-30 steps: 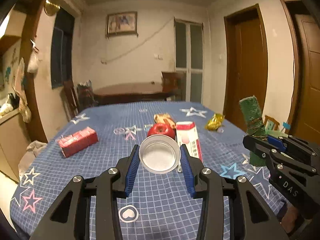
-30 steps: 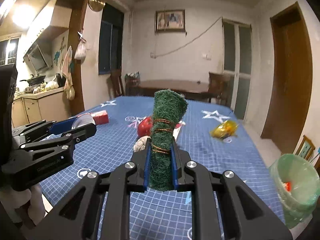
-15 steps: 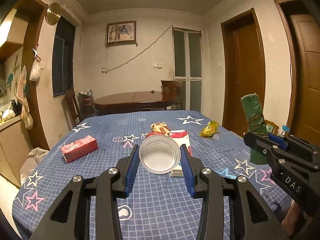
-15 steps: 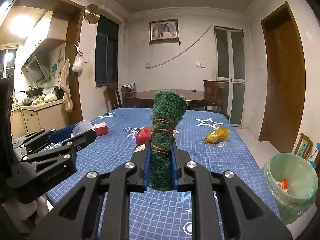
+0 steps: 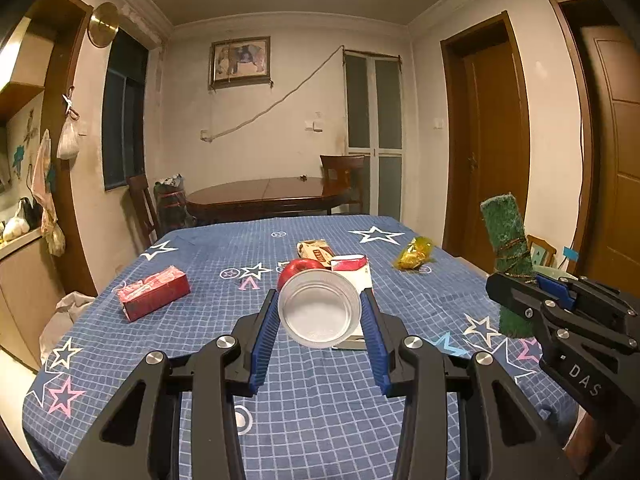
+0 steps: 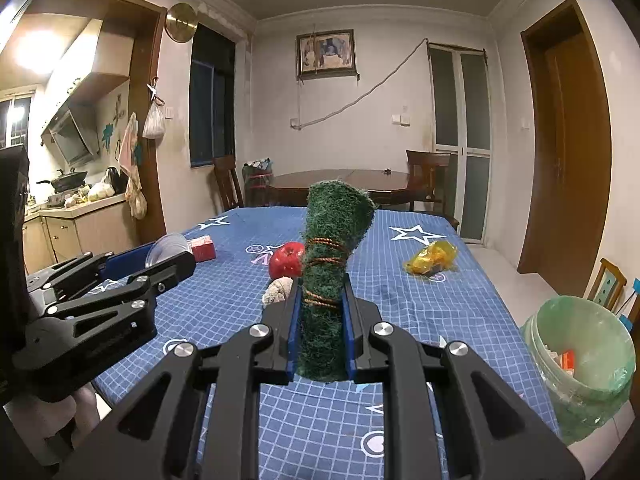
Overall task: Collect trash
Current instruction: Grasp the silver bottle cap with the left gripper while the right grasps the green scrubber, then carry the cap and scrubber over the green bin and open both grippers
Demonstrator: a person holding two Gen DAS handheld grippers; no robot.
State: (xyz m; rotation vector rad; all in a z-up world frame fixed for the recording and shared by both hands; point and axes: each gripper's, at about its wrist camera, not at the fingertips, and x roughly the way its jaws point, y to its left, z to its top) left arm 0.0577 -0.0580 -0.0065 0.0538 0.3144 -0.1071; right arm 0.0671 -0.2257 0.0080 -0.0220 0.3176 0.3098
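Blue tablecloth [image 6: 400, 272], lined bin [image 6: 580, 364] only in right view

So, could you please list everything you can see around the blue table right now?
Green roll: one, dark green, tied with brown cord, upright in right gripper.
Clear cup: one, transparent, in left gripper.
Apple: one, red, mid-table.
Red box: one, table's left side.
Red-and-white carton: one, behind the cup.
Yellow wrapper: one, table's right side.
Crumpled wad: one, beige, near the apple.
Bin: one, green-lined, on the floor to the right of the table.
Tablecloth: one, blue, starred.
Left gripper: black, blue pads.
Right gripper: black, blue pads.
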